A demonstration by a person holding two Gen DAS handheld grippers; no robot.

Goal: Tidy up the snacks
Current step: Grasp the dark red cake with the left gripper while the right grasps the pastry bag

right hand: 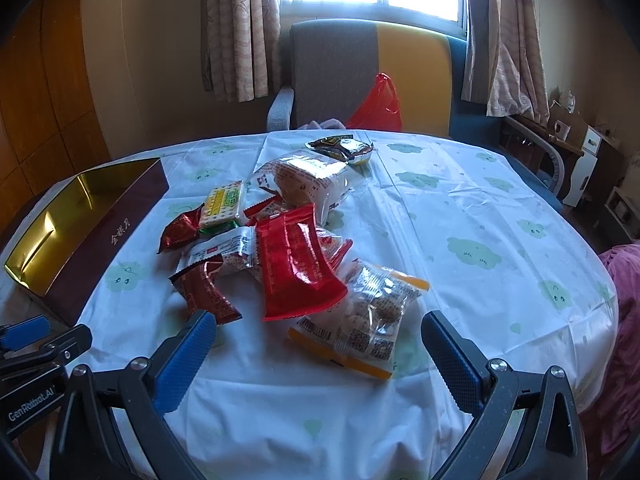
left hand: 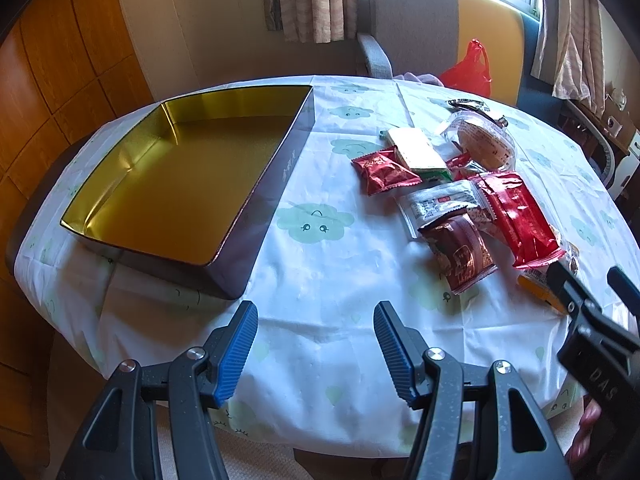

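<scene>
A: Our snack pile (right hand: 280,240) lies loose on the cloud-print desk (right hand: 480,220), and the gold-lined tin (left hand: 168,184) sits empty at about nine o'clock from it, well apart. Nothing is sorted yet, as we judge it.

B: Nearest to our right tongs (right hand: 316,344) is the clear packet with orange ends (right hand: 372,312); it lies at twelve o'clock between the wide-spread fingers, which grip nothing. The big red packet (right hand: 296,260) overlaps its far edge.

A: Then we should take the clear one first, pinching across a sealed orange end, not the puffy middle, so the contents don't crush and the film doesn't slip.

B: Agreed. We lift straight up so the red packet slides off without dragging the dark red wrapper (right hand: 208,292) at ten o'clock.

A: Our left tongs (left hand: 316,344) hang parted and empty over bare cloth, the tin at eleven o'clock. We could steady the tin wall with them while the right carries over.

B: And we lay packets flat from the far corner.
</scene>
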